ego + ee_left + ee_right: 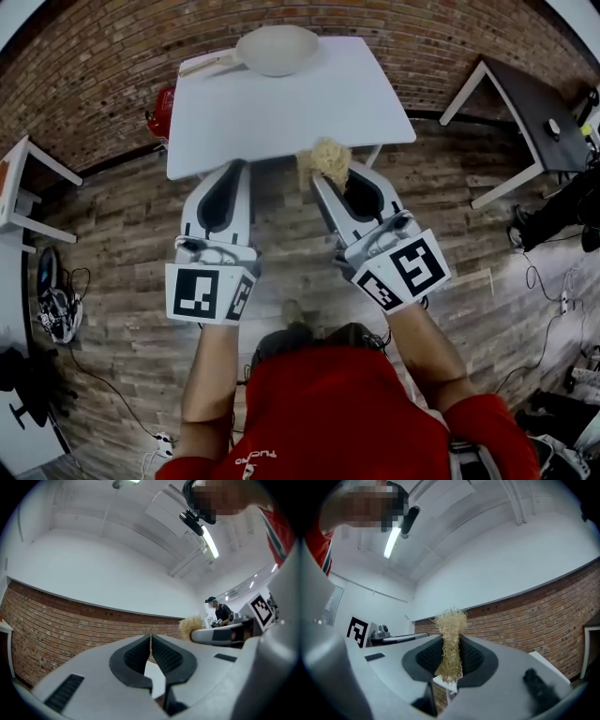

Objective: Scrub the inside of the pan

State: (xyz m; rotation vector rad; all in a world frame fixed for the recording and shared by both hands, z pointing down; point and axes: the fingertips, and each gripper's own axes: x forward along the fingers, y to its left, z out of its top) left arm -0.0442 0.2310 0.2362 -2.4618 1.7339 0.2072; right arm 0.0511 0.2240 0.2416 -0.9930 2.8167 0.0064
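Observation:
A pale beige pan (277,49) with a light handle lies at the far edge of a white table (281,112). My right gripper (330,178) is shut on a straw-coloured fibre scrubber (330,157), held near the table's front edge; the tuft (451,639) sticks up between the jaws in the right gripper view. My left gripper (236,169) hangs beside it, shut with nothing between its jaws (151,641). Both grippers are well short of the pan and tilted upward.
A brick wall (94,56) runs behind the table. A dark table (534,103) stands at the right, a white one (19,187) at the left. Cables and gear lie on the wood floor (56,309). Another person (219,611) stands far off.

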